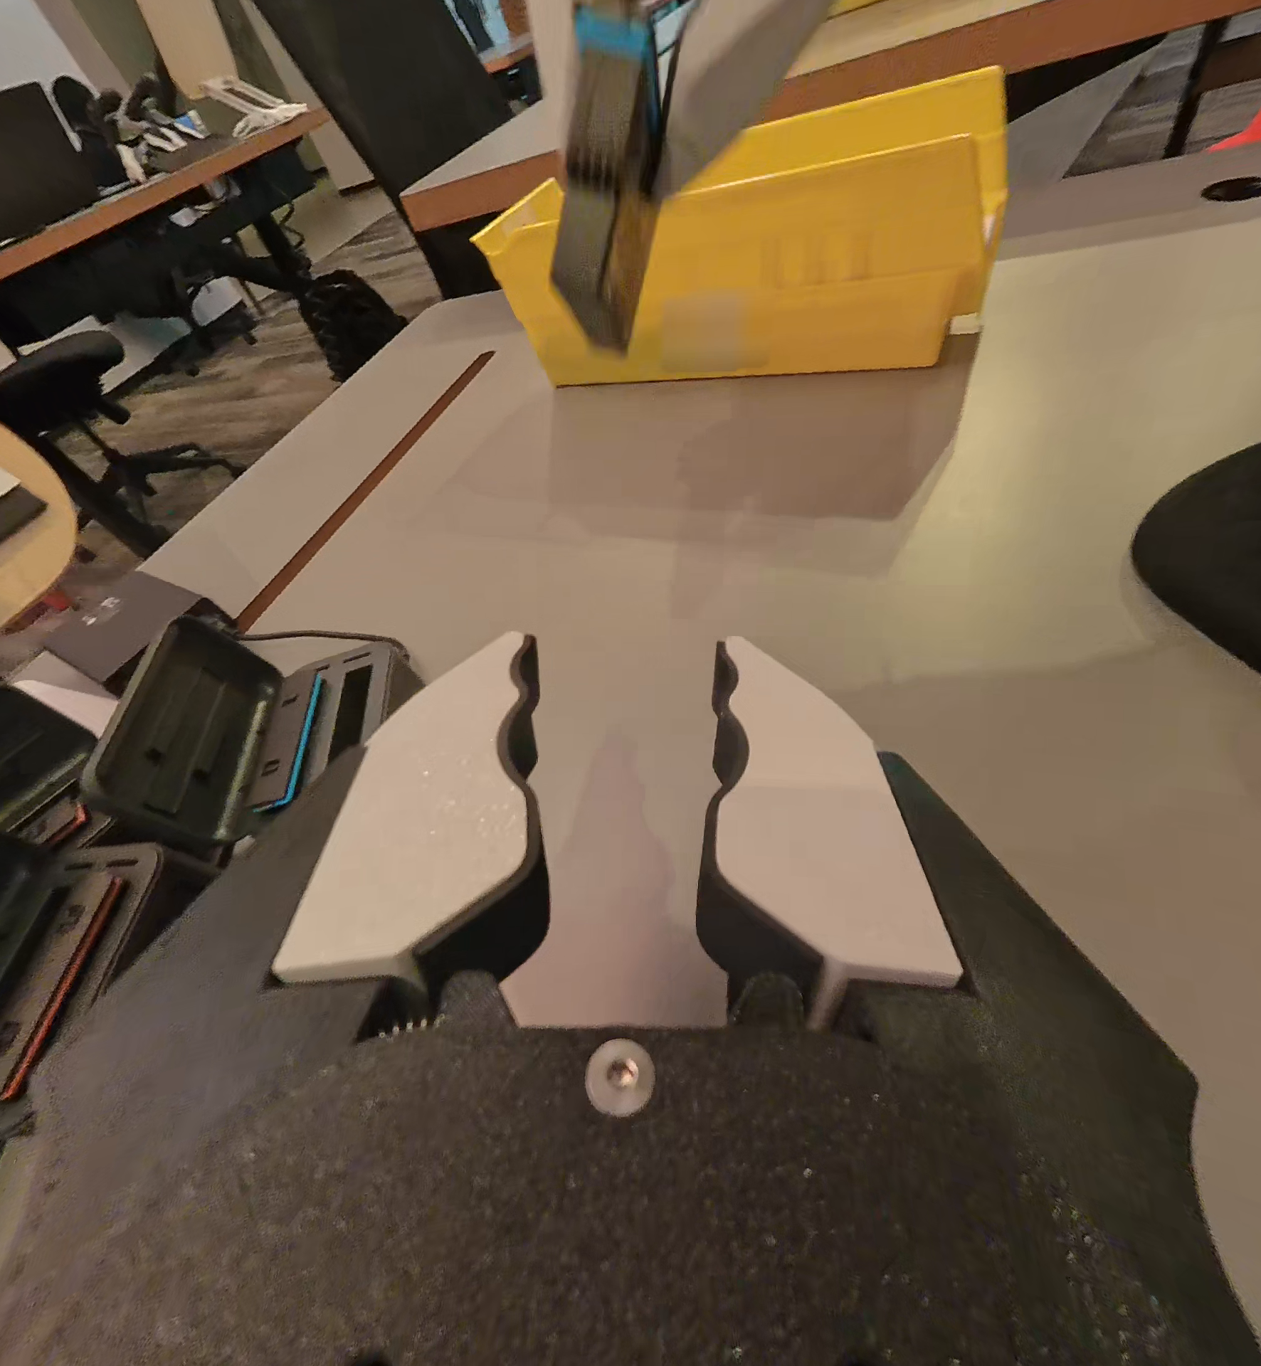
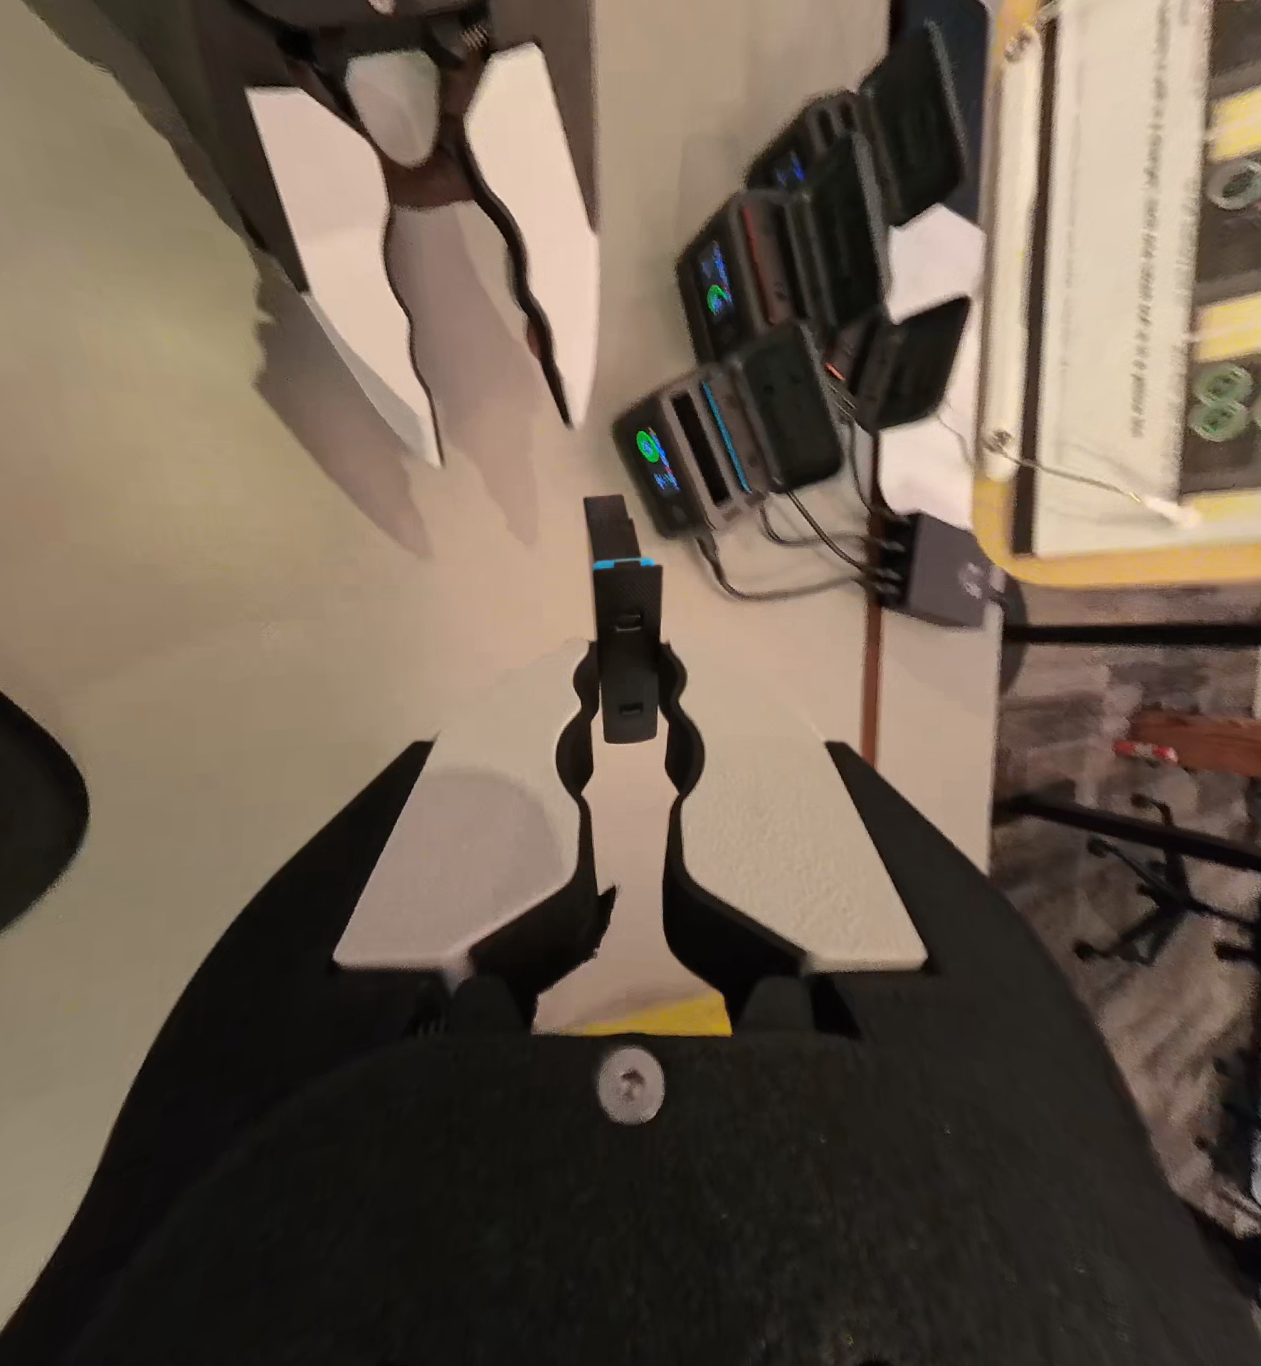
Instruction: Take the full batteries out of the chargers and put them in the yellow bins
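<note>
My right gripper [image 2: 626, 654] is shut on a black battery with a blue band [image 2: 624, 628], gripping its lower end. In the left wrist view this battery [image 1: 605, 222] hangs, blurred, from the right gripper [image 1: 657, 170] over the near left end of the yellow bin [image 1: 820, 244]. A strip of the yellow bin [image 2: 635, 1018] shows under my right fingers. My left gripper [image 1: 625, 650] is open and empty above the grey table [image 1: 687, 480]; it also shows in the right wrist view [image 2: 502, 436]. Black chargers with open lids [image 1: 243, 739] stand left of it; two show lit screens [image 2: 724, 443].
Cables run from the chargers to a grey power hub [image 2: 931, 569] at the table edge. A yellow-edged board with a white sheet [image 2: 1101, 296] lies beyond the chargers. A black chair back [image 1: 1241, 562] reaches over the table's right side. Office chairs and desks stand past the left edge. Spacing between my two grippers at the tips: around 11 cm.
</note>
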A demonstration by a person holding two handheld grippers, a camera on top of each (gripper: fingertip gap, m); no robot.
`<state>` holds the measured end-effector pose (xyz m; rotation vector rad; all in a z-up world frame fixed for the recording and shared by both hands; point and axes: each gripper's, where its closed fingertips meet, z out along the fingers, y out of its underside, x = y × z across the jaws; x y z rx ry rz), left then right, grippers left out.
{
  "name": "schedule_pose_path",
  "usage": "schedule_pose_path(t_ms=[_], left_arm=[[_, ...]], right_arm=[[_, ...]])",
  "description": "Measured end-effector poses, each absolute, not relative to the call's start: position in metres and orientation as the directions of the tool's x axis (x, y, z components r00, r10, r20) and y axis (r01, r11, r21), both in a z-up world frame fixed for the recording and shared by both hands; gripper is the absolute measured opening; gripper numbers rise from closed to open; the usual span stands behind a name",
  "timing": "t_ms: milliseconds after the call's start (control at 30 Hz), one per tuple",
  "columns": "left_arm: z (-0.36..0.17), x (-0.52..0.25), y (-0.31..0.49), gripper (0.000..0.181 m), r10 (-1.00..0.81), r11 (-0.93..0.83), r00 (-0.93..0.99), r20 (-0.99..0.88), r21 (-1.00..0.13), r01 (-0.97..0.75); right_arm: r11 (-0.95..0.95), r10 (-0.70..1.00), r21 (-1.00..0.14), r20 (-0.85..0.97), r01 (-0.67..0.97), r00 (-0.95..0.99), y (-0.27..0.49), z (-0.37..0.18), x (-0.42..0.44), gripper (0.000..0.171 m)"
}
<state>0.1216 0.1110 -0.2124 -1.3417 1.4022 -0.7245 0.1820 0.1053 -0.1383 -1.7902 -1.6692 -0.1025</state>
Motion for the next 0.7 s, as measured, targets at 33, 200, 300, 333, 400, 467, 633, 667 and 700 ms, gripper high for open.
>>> schedule_pose_path(t_ms=[33,200,300,333,400,467,633,667,700], left_arm=[[-0.213,0.121,0.115,0.044,-0.952,0.19,0.162,-0.258,-0.919,-0.345],[-0.214,0.117,0.125,0.042,-0.95,0.146,0.213,-0.228,-0.928,-0.342],[-0.215,0.116,0.127,0.041,-0.95,0.132,0.223,-0.217,-0.93,-0.343],[-0.215,0.116,0.128,0.04,-0.951,0.127,0.225,-0.214,-0.93,-0.345],[-0.217,0.116,0.128,0.04,-0.951,0.124,0.227,-0.212,-0.929,-0.348],[-0.219,0.116,0.129,0.04,-0.951,0.117,0.231,-0.207,-0.929,-0.352],[-0.222,0.115,0.131,0.04,-0.953,0.1,0.234,-0.192,-0.93,-0.355],[-0.223,0.115,0.131,0.039,-0.953,0.099,0.235,-0.191,-0.929,-0.357],[-0.224,0.115,0.131,0.039,-0.953,0.097,0.235,-0.191,-0.928,-0.361]], right_arm=[[0.035,0.842,-0.393,0.506,0.919,0.185,0.108,-0.13,0.194,0.014],[-0.119,0.798,-0.281,0.543,0.952,0.26,0.118,-0.1,0.273,0.014],[-0.235,0.78,-0.204,0.544,0.95,0.31,0.118,-0.094,0.328,0.014],[-0.271,0.776,-0.181,0.539,0.945,0.326,0.116,-0.094,0.345,0.014],[-0.336,0.775,-0.138,0.522,0.932,0.357,0.111,-0.098,0.375,0.015],[-0.388,0.783,-0.092,0.493,0.917,0.38,0.104,-0.108,0.402,0.015],[-0.458,0.823,0.013,0.385,0.889,0.419,0.081,-0.151,0.445,0.015],[-0.464,0.83,0.024,0.36,0.886,0.425,0.076,-0.16,0.45,0.015],[-0.469,0.836,0.034,0.338,0.883,0.431,0.072,-0.169,0.453,0.014]])
